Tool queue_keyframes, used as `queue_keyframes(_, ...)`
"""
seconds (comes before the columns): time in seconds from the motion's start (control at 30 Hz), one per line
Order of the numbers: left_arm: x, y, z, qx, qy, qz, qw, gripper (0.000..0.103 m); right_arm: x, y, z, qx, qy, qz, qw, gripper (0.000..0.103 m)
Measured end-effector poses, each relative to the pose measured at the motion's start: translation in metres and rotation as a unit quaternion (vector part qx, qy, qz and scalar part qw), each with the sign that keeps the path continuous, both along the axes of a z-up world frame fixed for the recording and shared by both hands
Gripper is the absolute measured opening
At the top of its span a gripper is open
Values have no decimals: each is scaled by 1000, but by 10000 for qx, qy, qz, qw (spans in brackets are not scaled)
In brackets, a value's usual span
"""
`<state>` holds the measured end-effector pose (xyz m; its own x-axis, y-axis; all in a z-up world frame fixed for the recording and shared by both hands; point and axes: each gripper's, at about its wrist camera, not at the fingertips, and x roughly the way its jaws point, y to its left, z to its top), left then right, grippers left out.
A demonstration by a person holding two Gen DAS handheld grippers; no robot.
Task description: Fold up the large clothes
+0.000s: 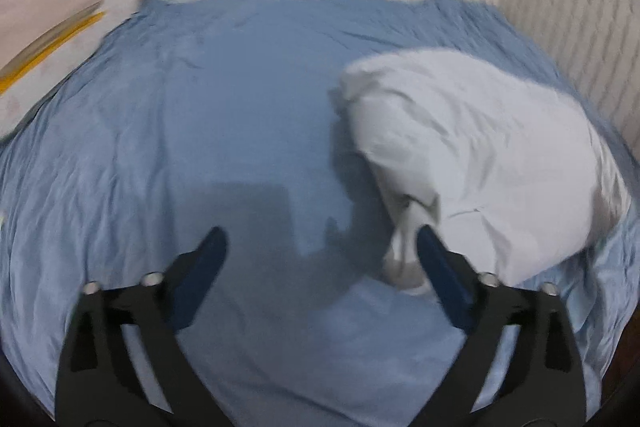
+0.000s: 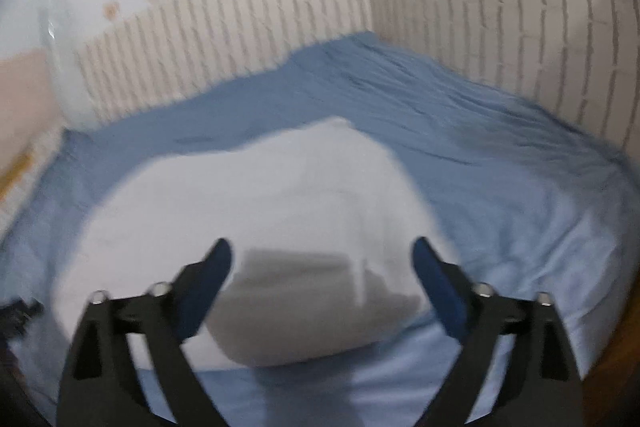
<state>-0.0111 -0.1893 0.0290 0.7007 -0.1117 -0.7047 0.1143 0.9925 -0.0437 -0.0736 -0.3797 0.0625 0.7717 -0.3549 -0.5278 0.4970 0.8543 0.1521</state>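
A pale grey-white garment (image 1: 480, 163) lies bunched on the blue bedsheet (image 1: 200, 107), to the right in the left wrist view. My left gripper (image 1: 320, 239) is open and empty above the sheet, its right finger close to the garment's lower left edge. In the right wrist view the garment (image 2: 256, 219) lies in a rounded heap straight ahead. My right gripper (image 2: 322, 251) is open and empty just above its near part, casting a shadow on it.
The bed with its blue sheet (image 2: 500, 167) sits in a corner. A brick-pattern wall panel (image 2: 500, 7) runs along the far and right sides. A wooden edge (image 1: 52, 43) shows at the left beyond the sheet.
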Motion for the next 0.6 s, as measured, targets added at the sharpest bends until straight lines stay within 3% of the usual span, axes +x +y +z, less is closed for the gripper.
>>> queue_keyframes(0.13, -23, 22, -2, -108, -272, 328, 9990, 100, 23, 76, -9, 103, -173, 466, 9987, 101)
queue_keyframes(0.23, -29, 29, -10, -44, -110, 359, 9993, 100, 43, 138, -25, -450, 156, 861, 9951, 101)
queue_keyframes(0.37, -33, 42, -13, -65, -117, 487, 9987, 100, 41, 192, -58, -1084, 463, 1144, 9864, 101)
queue_keyframes(0.43, -33, 46, -14, -112, -143, 519, 9985, 100, 41, 205, -64, -1349, 623, 1155, 9821, 101)
queue_keyframes(0.5, -33, 48, -15, -119, -120, 503, 9986, 100, 36, 210, -57, -1475, 418, 1147, 9815, 101)
queue_keyframes(0.6, -35, 40, -13, 89, -182, 443, 9988, 100, 30, 202, -57, -1237, 460, 1011, 9861, 101)
